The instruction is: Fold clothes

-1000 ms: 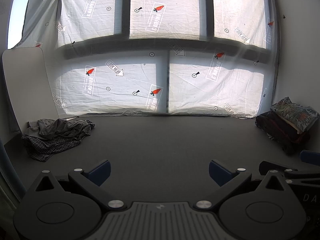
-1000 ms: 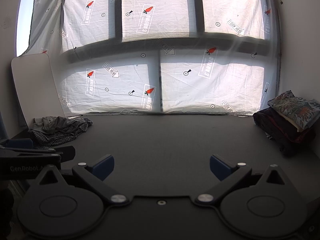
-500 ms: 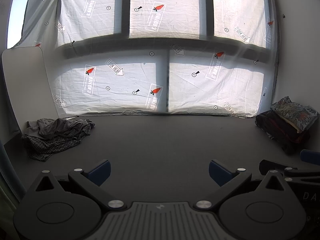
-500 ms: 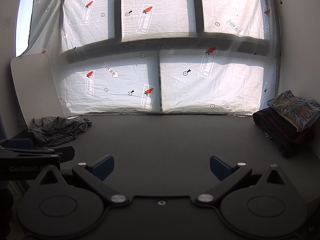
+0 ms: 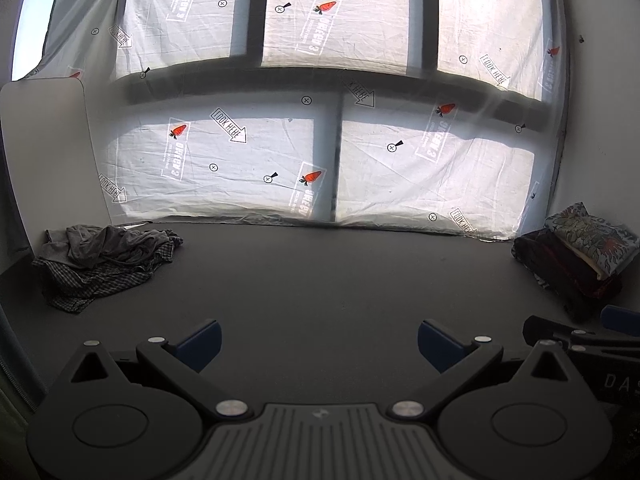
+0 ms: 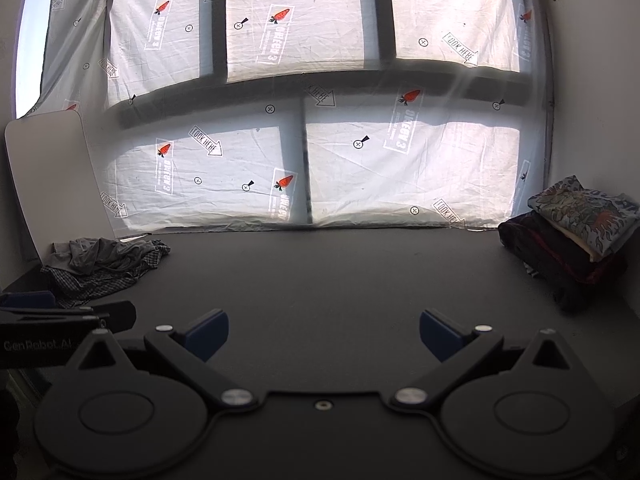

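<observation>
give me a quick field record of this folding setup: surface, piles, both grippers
surface: dark table, middle bare
unfolded pile: crumpled grey and checked clothes, far left corner
folded stack: patterned garment on top of dark ones, far right
left gripper: open, holding nothing, low over the near edge
right gripper: open, holding nothing, beside the left one
backdrop: printed sheet over a window
task state: no garment laid out for folding yet
</observation>
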Action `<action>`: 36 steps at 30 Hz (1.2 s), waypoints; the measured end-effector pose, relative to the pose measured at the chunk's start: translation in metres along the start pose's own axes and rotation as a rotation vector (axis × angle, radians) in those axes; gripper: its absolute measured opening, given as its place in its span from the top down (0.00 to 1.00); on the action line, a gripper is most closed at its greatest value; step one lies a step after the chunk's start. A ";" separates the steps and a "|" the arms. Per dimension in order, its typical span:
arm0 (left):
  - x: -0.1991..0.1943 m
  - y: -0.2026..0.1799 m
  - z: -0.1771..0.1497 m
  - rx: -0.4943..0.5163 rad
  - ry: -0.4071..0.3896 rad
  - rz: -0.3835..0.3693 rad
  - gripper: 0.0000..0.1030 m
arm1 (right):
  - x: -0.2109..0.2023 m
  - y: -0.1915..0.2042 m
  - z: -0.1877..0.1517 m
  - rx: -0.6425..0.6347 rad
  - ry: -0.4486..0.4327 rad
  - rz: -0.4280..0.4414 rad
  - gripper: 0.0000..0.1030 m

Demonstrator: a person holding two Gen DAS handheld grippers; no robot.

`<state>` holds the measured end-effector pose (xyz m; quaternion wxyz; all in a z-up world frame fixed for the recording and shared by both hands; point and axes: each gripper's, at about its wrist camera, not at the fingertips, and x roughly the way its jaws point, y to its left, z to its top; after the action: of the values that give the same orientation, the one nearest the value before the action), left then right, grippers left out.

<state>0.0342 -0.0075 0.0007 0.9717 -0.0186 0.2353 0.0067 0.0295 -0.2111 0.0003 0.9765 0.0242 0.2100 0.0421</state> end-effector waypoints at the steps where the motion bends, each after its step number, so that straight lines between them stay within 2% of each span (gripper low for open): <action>1: 0.006 -0.002 0.002 -0.001 0.002 0.005 0.00 | 0.004 -0.002 0.002 0.003 -0.005 -0.002 0.00; 9: 0.055 -0.016 0.021 -0.013 0.014 0.045 0.00 | 0.055 -0.020 0.014 0.014 -0.011 -0.025 0.00; 14: 0.085 -0.025 0.034 -0.021 0.022 0.070 0.00 | 0.102 -0.036 0.028 0.022 0.003 -0.011 0.00; 20: 0.141 -0.029 0.065 -0.084 0.097 0.124 0.00 | 0.164 -0.052 0.054 0.006 0.013 -0.004 0.00; 25: 0.182 -0.020 0.083 -0.144 0.139 0.195 0.00 | 0.220 -0.058 0.067 -0.027 0.060 0.057 0.00; 29: 0.208 0.009 0.088 -0.211 0.188 0.207 0.00 | 0.266 -0.043 0.073 -0.062 0.110 0.113 0.00; 32: 0.226 0.044 0.087 -0.284 0.210 0.206 0.00 | 0.296 -0.021 0.078 -0.080 0.134 0.157 0.00; 36: 0.257 0.108 0.082 -0.380 0.255 0.219 0.00 | 0.335 0.028 0.086 -0.078 0.154 0.270 0.00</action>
<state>0.2977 0.1048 -0.0474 0.9067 -0.1759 0.3512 0.1537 0.3671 -0.1545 -0.0566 0.9432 0.0108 0.2774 0.1827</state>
